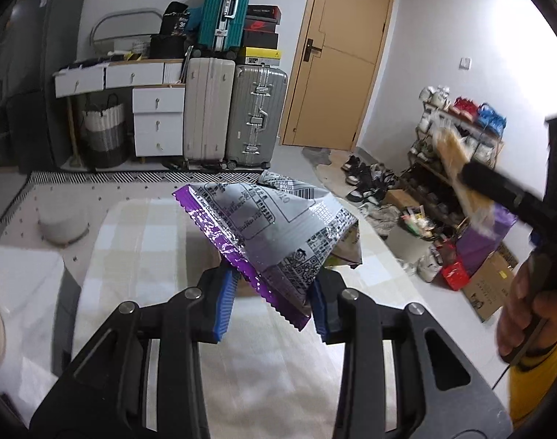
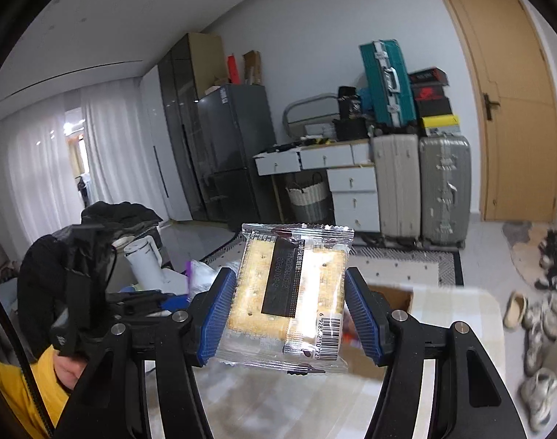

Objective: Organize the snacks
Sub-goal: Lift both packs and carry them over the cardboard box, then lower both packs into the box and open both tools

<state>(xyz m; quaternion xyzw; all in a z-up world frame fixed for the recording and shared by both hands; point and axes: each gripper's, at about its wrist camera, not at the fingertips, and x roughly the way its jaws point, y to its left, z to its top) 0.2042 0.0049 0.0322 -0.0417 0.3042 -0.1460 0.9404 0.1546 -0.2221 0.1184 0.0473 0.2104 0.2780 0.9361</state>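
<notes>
- Left tongs (image 1: 271, 298): clamped on the crimped purple edge of a silver chip bag (image 1: 275, 226), held up over the checked bench (image 1: 139, 241).
- Right tongs (image 2: 291, 316): closed on both sides of a clear cracker packet (image 2: 287, 296), barcode down, lifted above the bench.
- Left view only: cracker packet blurred at right, shoe rack (image 1: 458, 153) behind.
- Right view only: open cardboard box (image 2: 392, 294) on bench just behind packet; white kettle (image 2: 146, 256) at left.

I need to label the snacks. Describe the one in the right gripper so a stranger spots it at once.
Start at the checked tablecloth and look above it to the right gripper, whose blue pads clamp a packet from both sides. That cracker packet is clear, showing a pale square cracker under a black printed strip. The left gripper's snack bag is opaque silver and purple.
</notes>
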